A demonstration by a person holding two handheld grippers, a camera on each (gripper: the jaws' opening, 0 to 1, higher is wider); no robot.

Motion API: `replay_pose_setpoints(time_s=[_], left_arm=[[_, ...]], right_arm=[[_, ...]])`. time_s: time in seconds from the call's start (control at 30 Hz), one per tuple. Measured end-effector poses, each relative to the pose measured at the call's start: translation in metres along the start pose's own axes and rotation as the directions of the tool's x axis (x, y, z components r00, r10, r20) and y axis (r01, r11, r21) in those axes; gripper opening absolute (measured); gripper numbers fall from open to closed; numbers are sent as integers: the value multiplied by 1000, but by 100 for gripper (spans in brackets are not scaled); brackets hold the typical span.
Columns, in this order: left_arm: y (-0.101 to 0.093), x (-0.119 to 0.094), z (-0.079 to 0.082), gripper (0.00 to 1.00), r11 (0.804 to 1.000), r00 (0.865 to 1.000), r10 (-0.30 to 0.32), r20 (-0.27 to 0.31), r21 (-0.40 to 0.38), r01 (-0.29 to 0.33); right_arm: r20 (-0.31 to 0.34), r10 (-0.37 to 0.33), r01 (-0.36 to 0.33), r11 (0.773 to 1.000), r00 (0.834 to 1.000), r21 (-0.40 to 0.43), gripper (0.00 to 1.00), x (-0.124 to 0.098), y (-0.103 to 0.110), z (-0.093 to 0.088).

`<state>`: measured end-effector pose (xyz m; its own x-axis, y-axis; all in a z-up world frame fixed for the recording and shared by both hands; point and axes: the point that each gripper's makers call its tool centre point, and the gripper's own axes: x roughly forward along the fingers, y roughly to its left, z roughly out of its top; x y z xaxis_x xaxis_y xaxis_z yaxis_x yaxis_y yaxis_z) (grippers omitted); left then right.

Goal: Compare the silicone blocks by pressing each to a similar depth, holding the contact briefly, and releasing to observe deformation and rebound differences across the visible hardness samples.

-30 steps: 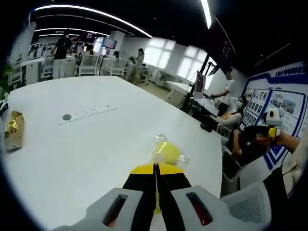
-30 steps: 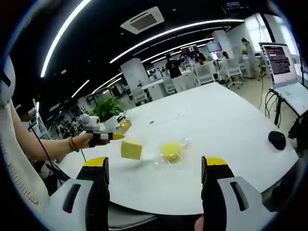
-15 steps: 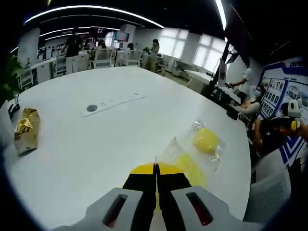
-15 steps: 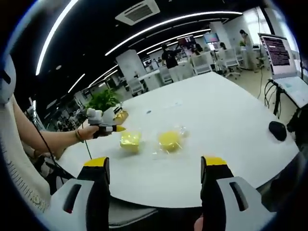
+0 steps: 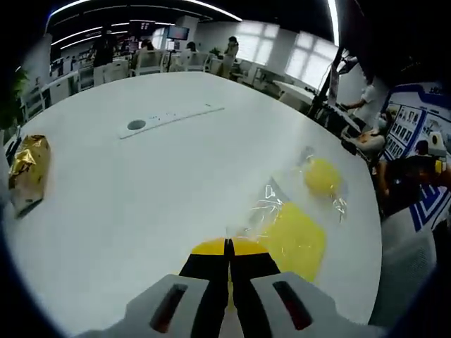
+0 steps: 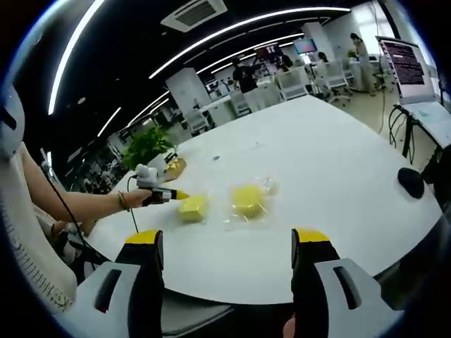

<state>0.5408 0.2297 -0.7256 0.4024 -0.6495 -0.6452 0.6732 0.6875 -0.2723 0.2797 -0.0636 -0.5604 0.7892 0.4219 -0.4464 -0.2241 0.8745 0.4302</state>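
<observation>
- Spreading across both views, a large white table (image 5: 141,183) with a rounded edge sits in an open office with ceiling light strips, desks and people standing far off.
- 2 yellow silicone samples in clear bags lie near the table's edge: a square block (image 5: 294,239) and a rounder block (image 5: 323,176) beyond it, close together but apart.
- In the right gripper view the square block (image 6: 192,207) lies left of the rounder block (image 6: 246,200).
- A gold foil packet (image 5: 28,169) lies well apart from them, and a grey cable strip (image 5: 169,116) is set in the tabletop farther off.
- A dark mouse-like object (image 6: 411,182) rests near the table's far-right edge.
- The left gripper (image 5: 227,248) has its jaws pressed together; their tips sit just beside the square block's bag, and whether they pinch the film is hard to tell.
- The right gripper (image 6: 225,243) has its jaws spread wide, off the table's near edge, with bare tabletop between it and the blocks.
- A person's hand (image 6: 135,197) holds the left gripper next to the square block.
</observation>
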Motion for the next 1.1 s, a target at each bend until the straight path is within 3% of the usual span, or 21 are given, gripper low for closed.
replay_pose_setpoints(time_s=[0.3,0.47,0.53,0.73,0.9,1.1], left_arm=[[0,-4,5,0,1000,999,7,38,25,-8],[6,-10,10,27,998,996,45,79,-47,-42],[0,-17,11,29,998,995,48,93,-43,-44],[-34,-47,7,36,999,990,36,136,-46,-29],[-70,-69,-6,40,1000,988,1,156,-28,3],[-108,-97,-15,46,1000,981,2,194,-2,-2]], right_arm=[[-18,26,-26,1000,1000,-9,68,9,5,1],[-23,27,-27,999,999,-18,66,8,5,1],[-26,29,-30,999,999,-22,67,7,6,1],[-13,51,-51,998,999,-43,69,7,12,4],[-10,76,-76,994,997,-81,69,7,18,6],[-9,105,-105,985,994,-134,69,6,23,7]])
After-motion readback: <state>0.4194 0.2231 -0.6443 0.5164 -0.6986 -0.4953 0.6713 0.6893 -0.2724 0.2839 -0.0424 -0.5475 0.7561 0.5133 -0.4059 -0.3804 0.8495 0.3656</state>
